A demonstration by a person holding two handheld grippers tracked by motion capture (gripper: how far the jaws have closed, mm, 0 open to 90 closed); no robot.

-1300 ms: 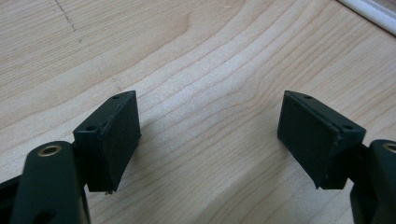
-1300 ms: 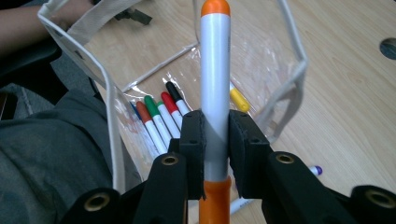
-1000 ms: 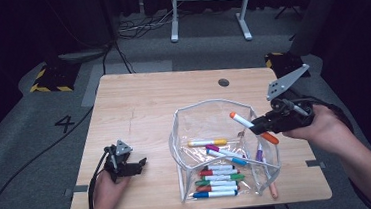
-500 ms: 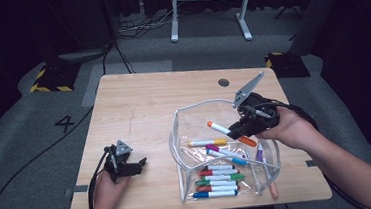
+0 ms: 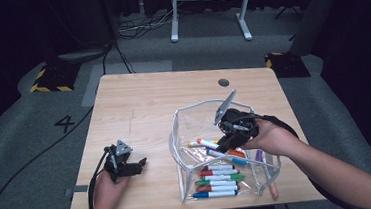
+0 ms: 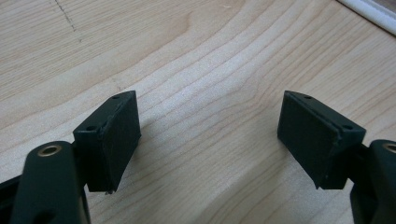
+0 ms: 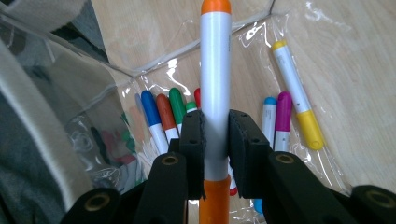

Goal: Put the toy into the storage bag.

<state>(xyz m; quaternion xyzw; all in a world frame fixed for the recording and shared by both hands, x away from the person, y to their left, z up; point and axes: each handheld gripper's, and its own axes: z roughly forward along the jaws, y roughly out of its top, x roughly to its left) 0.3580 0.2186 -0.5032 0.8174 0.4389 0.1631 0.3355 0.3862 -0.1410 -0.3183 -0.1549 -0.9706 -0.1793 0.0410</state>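
The orange-capped white marker (image 7: 215, 84) sits clamped between the two black jaws of the right gripper (image 7: 215, 140), which close on its white barrel about midway along, with one orange end pointing away from the gripper and the other orange end down by the jaw roots. In the high view this marker (image 5: 220, 148) is held inside the open mouth of the clear plastic pouch (image 5: 177, 135), above the markers already lying there. The right gripper (image 5: 230, 137) hangs over the pouch's far half, held by the right hand (image 5: 269, 137). Under it lie a yellow-capped marker (image 7: 294, 93), a magenta one (image 7: 283, 116), a light blue one (image 7: 268, 116), and blue, red-orange and green ones (image 7: 161, 114) side by side. A purple marker (image 5: 258, 156) lies by the pouch's right wall. Well apart, near the front left edge of the wooden table (image 5: 143, 103), the left gripper (image 5: 137, 166) rests low with its jaws spread wide and nothing between them.
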